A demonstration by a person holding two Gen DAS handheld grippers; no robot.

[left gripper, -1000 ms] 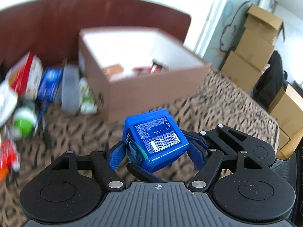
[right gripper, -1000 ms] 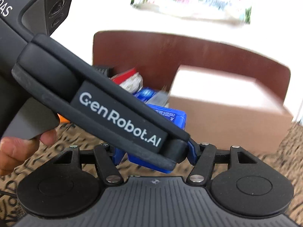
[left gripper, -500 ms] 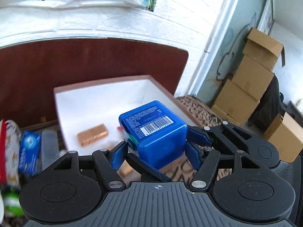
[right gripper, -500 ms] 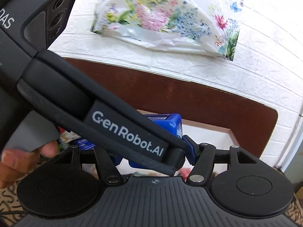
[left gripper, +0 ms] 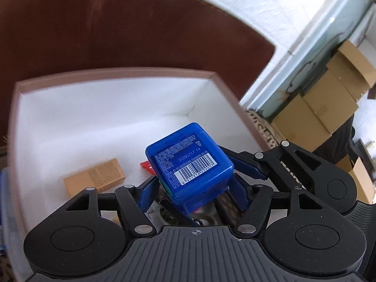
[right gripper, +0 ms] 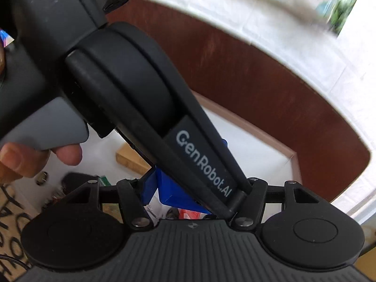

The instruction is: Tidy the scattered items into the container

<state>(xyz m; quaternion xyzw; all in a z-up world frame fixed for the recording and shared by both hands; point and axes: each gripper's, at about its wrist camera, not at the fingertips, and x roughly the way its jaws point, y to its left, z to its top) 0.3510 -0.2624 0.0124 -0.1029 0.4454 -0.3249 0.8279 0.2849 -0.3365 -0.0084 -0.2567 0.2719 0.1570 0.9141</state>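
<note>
A brown headboard (left gripper: 117,35) stands behind the white-lined container (left gripper: 94,117). Above it, the left gripper (left gripper: 191,183) and right gripper (right gripper: 197,195) both clamp the blue box (left gripper: 188,164) with jaws wide.

White brick wall (left gripper: 246,11), brown headboard (left gripper: 117,35), stacked cardboard boxes (left gripper: 329,108).

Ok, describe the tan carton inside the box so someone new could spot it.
Find the big box with white inner walls in front of the brown board. On its floor, left of the blue tub held above, lies the tan carton: flat, printed with fine text.
</note>
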